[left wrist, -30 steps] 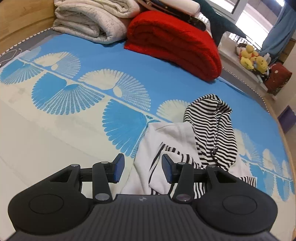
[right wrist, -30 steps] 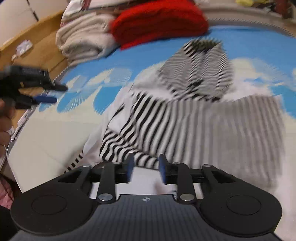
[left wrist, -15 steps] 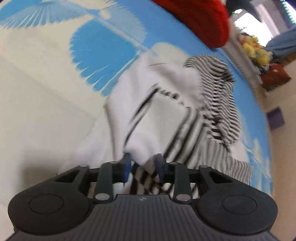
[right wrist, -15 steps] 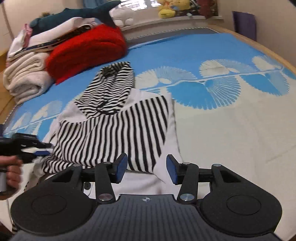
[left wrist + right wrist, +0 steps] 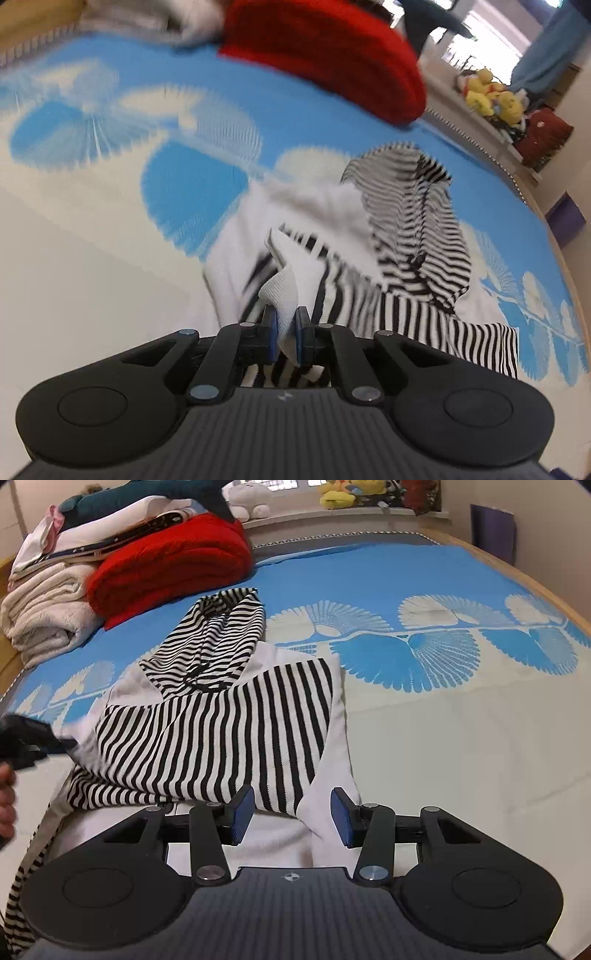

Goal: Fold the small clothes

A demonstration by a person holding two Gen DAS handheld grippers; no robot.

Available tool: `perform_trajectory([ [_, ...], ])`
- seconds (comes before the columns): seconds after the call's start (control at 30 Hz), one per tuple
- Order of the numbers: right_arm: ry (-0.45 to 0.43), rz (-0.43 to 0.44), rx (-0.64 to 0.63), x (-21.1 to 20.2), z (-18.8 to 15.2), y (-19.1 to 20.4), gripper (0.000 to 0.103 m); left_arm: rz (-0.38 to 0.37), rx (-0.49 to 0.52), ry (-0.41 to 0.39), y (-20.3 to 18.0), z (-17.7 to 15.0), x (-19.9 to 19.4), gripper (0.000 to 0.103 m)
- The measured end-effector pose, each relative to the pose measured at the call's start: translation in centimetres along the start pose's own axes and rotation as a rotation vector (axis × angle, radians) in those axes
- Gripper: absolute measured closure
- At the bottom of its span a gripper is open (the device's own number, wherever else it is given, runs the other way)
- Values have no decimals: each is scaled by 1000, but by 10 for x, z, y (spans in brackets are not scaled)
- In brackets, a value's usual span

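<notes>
we are working on one garment, a striped hooded top (image 5: pixel 229 734), which is lying on the bed (image 5: pixel 461 738) with its hood (image 5: pixel 218 638) pointing toward the folded red blanket (image 5: pixel 173 561) and the stack of pale towels (image 5: pixel 44 616).

the left tool (image 5: pixel 285 328) is clenching a white ribbed edge of the top — most likely a cuff or hem, though motion blur is keeping us from saying which. the cloth is rising from the pads toward the body of the garment, so we are judging that this edge is being lifted off the bed.

the right tool (image 5: pixel 291 814) is released, with its blue pads (image 5: pixel 242 814) standing well apart on either side of a white corner of the top near the lower edge. it is touching nothing that we can confirm.

progress, as we are reading it:
- one side panel is already lying folded across the body, with the striped face on top
- the hood is not yet tucked in
- the near edge is bunching in loose layers, not squared

we are therefore placing the task at an early-to-middle stage — the side in the left tool is being folded in, and the hood fold, the lengthwise fold and final smoothing are remaining. no other small clothes awaiting folding are showing in either view.
</notes>
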State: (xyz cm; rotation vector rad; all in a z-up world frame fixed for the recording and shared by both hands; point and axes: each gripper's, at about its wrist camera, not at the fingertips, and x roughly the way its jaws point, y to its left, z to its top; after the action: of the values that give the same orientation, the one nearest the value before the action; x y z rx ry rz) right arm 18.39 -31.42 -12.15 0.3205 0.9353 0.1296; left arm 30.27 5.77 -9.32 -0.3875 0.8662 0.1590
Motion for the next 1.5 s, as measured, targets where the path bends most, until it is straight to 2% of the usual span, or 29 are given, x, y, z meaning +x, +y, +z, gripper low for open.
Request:
perform_trajectory([
  [0.07,4,-2,-5,1,-1,0,55,32,7,-9,-2,-1,-10,92],
  [0.2,34,-11,9,7,-3,-3,55,85,-29,121,10,-7,7,88],
  [0.27,45,-23,6,10,-4,-3,55,109,4,80,7,-6,3,88],
  [0.33,48,-30,8,11,-4,-3,55,121,93,9,-5,-4,-5,85],
  [0.4,45,-32,19,10,-3,-4,55,111,122,-11,-9,-3,-3,85],
  [0.47,36,-24,25,9,0,-2,55,62,85,40,-4,-1,14,85],
  [0.53,23,-19,21,9,2,1,55,34,52,189,7,-8,44,83],
  [0.57,21,-29,13,8,1,2,55,63,51,248,11,-15,53,85],
  [0.63,16,-55,-3,4,-1,5,55,101,57,213,9,-10,37,83],
  [0.67,0,-66,-12,-2,-1,7,55,85,64,175,3,-5,24,83],
  [0.7,-18,-68,-17,-9,-1,8,55,51,81,126,-4,-2,10,79],
  [0.73,-46,-62,-19,-19,1,9,55,18,133,86,-15,1,-4,73],
  [0.87,-177,-19,-41,-72,-3,16,55,-3,371,-5,-52,-6,-58,66],
  [0.93,-240,-2,-49,-95,-9,18,55,-52,450,-80,-58,-26,-96,41],
  [0.97,-268,5,-34,-108,-14,16,55,-77,462,-115,-55,-37,-116,33],
  [1.0,-285,10,-14,-117,-17,14,54,-107,458,-146,-51,-51,-134,21],
  [1.03,-304,18,9,-127,-23,12,54,-129,449,-161,-48,-64,-146,16],
  [1.1,-330,23,10,-141,-41,11,54,-160,439,-174,-41,-93,-165,16],
  [1.17,-334,29,14,-152,-54,10,54,-160,484,-189,-40,-124,-170,16],
  [1.23,-358,33,-4,-162,-64,11,53,-86,609,-155,-49,-146,-166,16],
  [1.3,-350,25,-22,-166,-71,12,53,-51,677,-220,-54,-159,-169,15],
  [1.37,-347,28,-26,-170,-76,11,52,-35,736,-229,-56,-168,-166,15],
  [1.43,-344,27,-27,-172,-78,10,51,5,731,-204,-51,-170,-160,15],
  [1.5,-341,28,-26,-175,-82,9,49,22,684,-175,-45,-166,-157,15],
])
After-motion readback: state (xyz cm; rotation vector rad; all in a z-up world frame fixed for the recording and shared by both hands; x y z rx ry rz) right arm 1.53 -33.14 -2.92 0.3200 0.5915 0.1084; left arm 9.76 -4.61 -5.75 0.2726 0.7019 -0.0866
